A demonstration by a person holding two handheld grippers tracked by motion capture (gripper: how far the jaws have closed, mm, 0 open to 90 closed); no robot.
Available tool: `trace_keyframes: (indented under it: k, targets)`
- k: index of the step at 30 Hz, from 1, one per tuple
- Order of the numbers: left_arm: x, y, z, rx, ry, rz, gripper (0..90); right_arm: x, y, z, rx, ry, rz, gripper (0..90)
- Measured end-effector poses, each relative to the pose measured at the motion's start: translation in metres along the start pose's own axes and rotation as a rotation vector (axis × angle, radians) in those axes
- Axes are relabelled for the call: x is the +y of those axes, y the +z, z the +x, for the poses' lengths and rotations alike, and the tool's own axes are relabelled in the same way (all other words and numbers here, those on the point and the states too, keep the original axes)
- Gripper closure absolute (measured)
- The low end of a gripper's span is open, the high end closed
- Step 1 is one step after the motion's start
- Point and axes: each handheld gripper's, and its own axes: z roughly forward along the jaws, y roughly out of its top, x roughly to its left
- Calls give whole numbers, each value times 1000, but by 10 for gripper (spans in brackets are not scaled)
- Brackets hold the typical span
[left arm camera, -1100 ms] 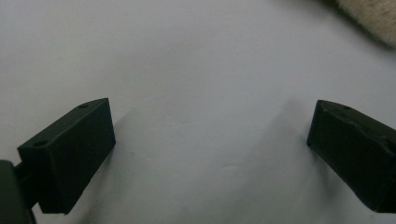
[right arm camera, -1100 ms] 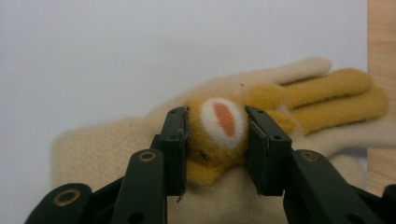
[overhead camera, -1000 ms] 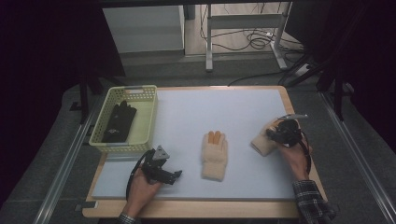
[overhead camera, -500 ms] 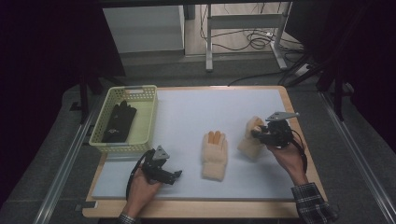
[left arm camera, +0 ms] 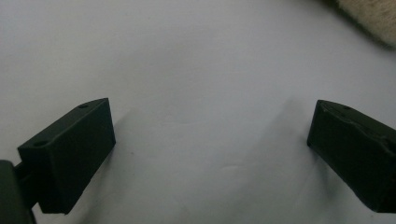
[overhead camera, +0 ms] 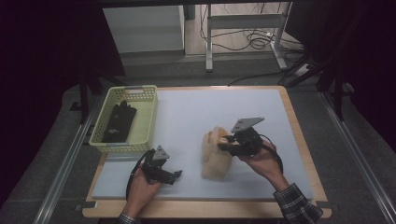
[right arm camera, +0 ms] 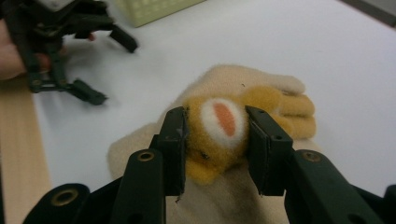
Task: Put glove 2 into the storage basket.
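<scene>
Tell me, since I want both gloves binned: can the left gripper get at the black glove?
Probably yes: the left gripper is open and empty, and the black glove lies uncovered in the open-topped basket just ahead.

plush glove (left arm camera: 369, 18) cut off, blurred

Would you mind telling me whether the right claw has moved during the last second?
Yes. The right claw has travelled left from near the table's right edge to above the beige fleece mitten lying mid-table.

High view overlooks table (overhead camera: 187, 112); gripper views close.
</scene>
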Motion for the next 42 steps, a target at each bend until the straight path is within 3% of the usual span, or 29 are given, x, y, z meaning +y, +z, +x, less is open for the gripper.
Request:
trace_keyframes:
  k: [9,13,19,25,31,35,39,42]
  targets:
    - [0,0,0,1,-1,-1,10,-10,51,10,50,-38,67,585]
    - [0,0,0,1,1,1,10,-20,64,13,5,-62,92,531]
    - [0,0,0,0,2,1,10,-23,59,11,4,-30,73,431]
    - [0,0,0,0,1,1,10,-25,40,0,-30,1,30,430]
    - [0,0,0,0,1,1,10,-41,25,-11,-61,49,22,586]
    - [0,0,0,-1,-2,1,11,-53,22,-9,-73,38,41,734]
    - [0,0,0,0,-1,2,10,-67,20,-4,-45,50,37,850]
    - [0,0,0,0,-1,2,11,-78,21,0,-19,64,31,883]
